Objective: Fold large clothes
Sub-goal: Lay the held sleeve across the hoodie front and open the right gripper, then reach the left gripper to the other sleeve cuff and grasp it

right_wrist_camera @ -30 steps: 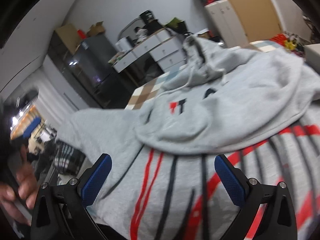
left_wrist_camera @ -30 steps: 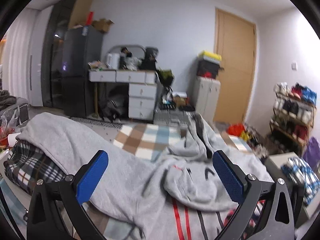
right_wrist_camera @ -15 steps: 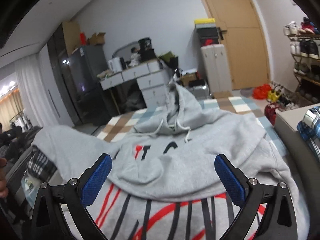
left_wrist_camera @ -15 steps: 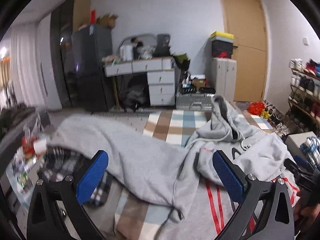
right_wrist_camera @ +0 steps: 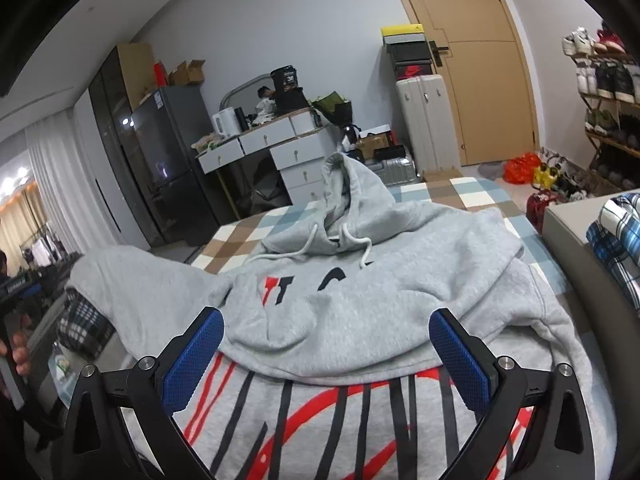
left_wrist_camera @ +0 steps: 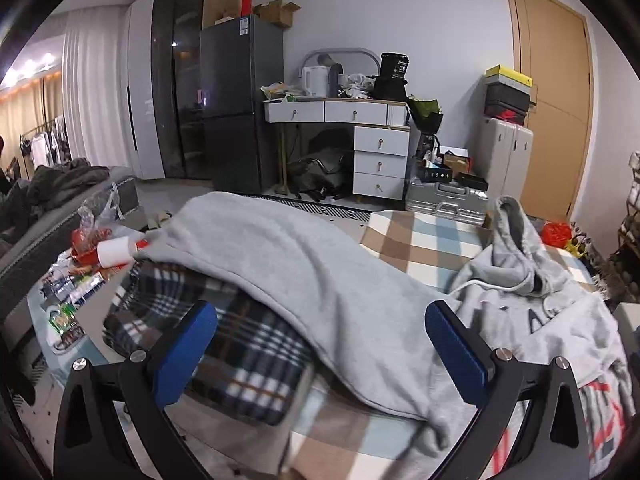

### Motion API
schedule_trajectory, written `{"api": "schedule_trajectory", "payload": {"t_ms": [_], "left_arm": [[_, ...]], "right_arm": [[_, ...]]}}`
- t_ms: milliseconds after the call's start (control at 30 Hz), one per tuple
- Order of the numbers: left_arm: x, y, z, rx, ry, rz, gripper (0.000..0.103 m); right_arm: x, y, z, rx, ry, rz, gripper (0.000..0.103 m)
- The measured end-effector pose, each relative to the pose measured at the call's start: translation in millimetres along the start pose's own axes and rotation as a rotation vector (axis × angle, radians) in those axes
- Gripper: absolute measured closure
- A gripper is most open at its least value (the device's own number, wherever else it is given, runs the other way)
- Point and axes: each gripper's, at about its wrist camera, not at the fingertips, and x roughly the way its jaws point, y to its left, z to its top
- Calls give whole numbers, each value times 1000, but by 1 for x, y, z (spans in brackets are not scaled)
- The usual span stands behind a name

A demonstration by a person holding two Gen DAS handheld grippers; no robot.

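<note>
**Desk:** Hoodie (right_wrist_camera: 360,288) first; where does it lie?

**Caption writer:** Grey hoodie, lower body folded up over its chest, sprawls on a checked bedspread (right_wrist_camera: 256,236); hood (right_wrist_camera: 348,196) stands crumpled at the far end; one sleeve (left_wrist_camera: 288,280) trails left over a plaid garment (left_wrist_camera: 224,344) at the bed's edge.

**Desk:** And the tongs?

**Caption writer:** Left gripper (left_wrist_camera: 320,350) hangs over the sleeve, fingers spread wide, nothing between them; right gripper (right_wrist_camera: 326,354) hovers above the folded hem, likewise released and empty.

**Desk:** Risks?

**Caption writer:** Sleeve rests directly on the plaid garment; a deep pinch by the left gripper would likely catch both layers and drag the plaid cloth into the fold. Thick fleece could slide from a shallow grip; the loose fold under the right gripper may spring open if the sleeve is tugged sideways. Bottles and packets (left_wrist_camera: 80,276) crowd the left edge, near enough for a swung sleeve to sweep them.
</note>
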Motion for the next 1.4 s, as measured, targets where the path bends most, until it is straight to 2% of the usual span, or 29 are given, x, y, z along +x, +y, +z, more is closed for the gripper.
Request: {"api": "schedule_trajectory", "payload": {"t_ms": [300, 500, 633, 733, 933, 1000, 1100, 1167, 1200, 1333, 1400], "left_arm": [[22, 24, 2, -22, 37, -32, 1], [36, 45, 9, -53, 61, -80, 1], [49, 64, 17, -124, 89, -121, 1], [58, 74, 24, -162, 107, -116, 1], [73, 92, 41, -254, 147, -158, 1], [82, 96, 43, -278, 190, -138, 1], [91, 110, 36, -386, 243, -216, 1], [98, 121, 25, -507, 288, -282, 1], [100, 123, 23, -536, 297, -294, 1], [103, 127, 14, -564, 286, -280, 2], [104, 130, 13, -584, 273, -304, 4]], "right_arm": [[5, 8, -5, -13, 7, -35, 0], [12, 17, -9, -50, 29, -46, 0], [16, 19, -10, -55, 37, -40, 0], [16, 20, -11, -60, 40, -39, 0], [17, 19, -10, -66, 39, -38, 0], [17, 19, -10, -63, 40, -33, 0], [17, 20, -11, -67, 40, -28, 0], [16, 20, -11, -71, 39, -29, 0], [15, 20, -12, -72, 38, -26, 0], [15, 20, -10, -65, 37, -19, 0], [15, 20, -10, -64, 39, -18, 0]]}}
